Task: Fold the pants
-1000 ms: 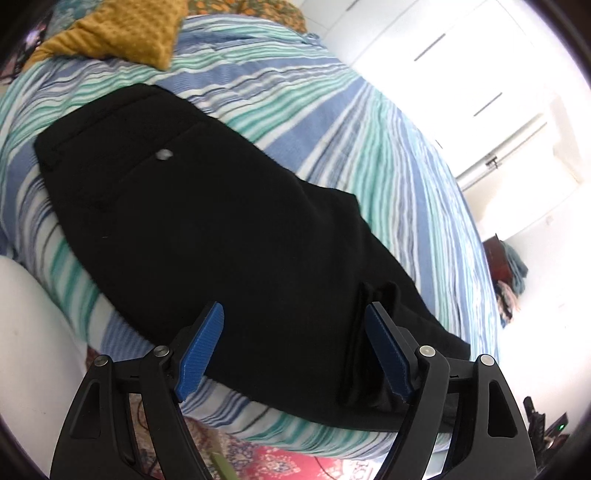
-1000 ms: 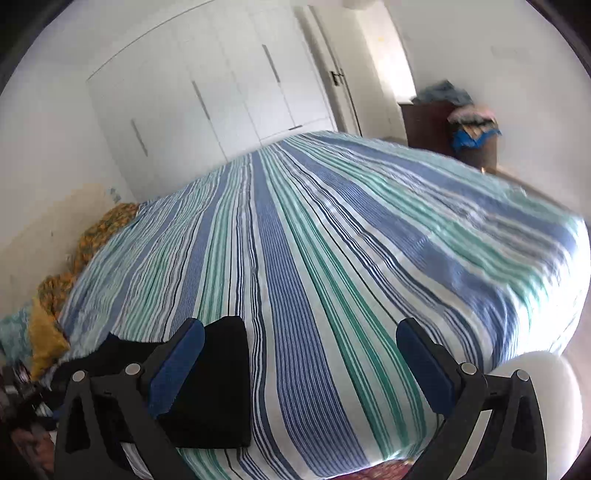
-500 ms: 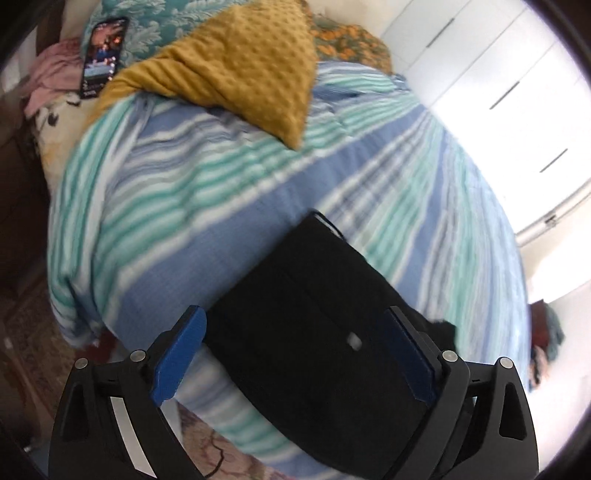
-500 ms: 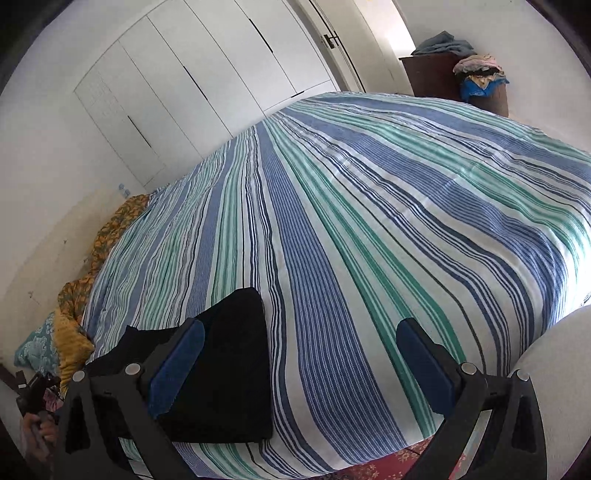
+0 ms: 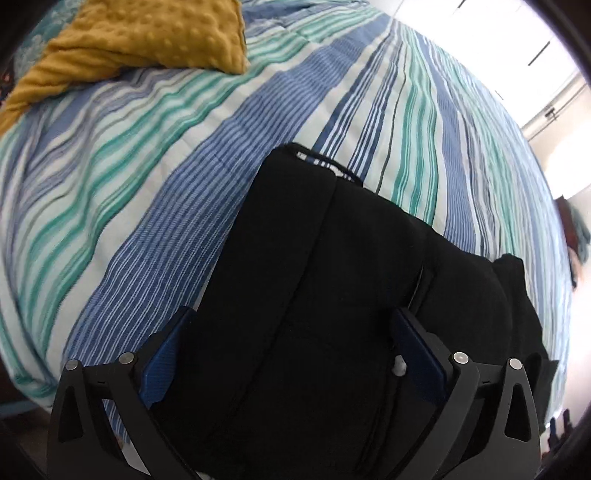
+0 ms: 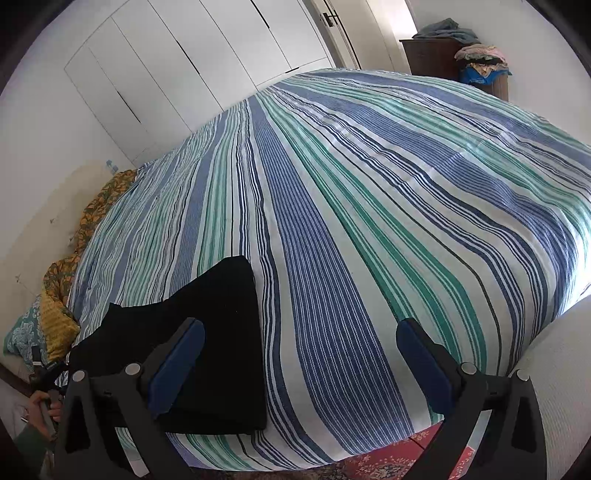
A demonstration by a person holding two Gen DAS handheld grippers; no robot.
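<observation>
From my left wrist view the black pants [image 5: 332,295] fill the lower middle of the picture, lying on the striped bedspread [image 5: 147,166] close to the near edge of the bed, with the waistband end toward me and a small pale button [image 5: 399,365] showing just inside my right-hand finger. My left gripper [image 5: 295,354] hangs over that cloth with its blue pads spread wide, one on each side of the waist part, and I cannot tell whether the pads touch the fabric. A mustard dimpled blanket [image 5: 147,33] lies toward the far left corner of the bed, well apart from the pants. From my right wrist view the same pants [image 6: 192,332] sit at the near left corner of the bed (a flat dark slab with a straight edge running along the stripes), partly behind my left-hand finger. My right gripper [image 6: 301,363] is also spread wide and holds nothing; between its pads I see only the bedspread [image 6: 369,203]. White wardrobe doors [image 6: 207,59] stand past the far edge, and a dark dresser [image 6: 439,55] piled with clothes stands by the far right corner.
</observation>
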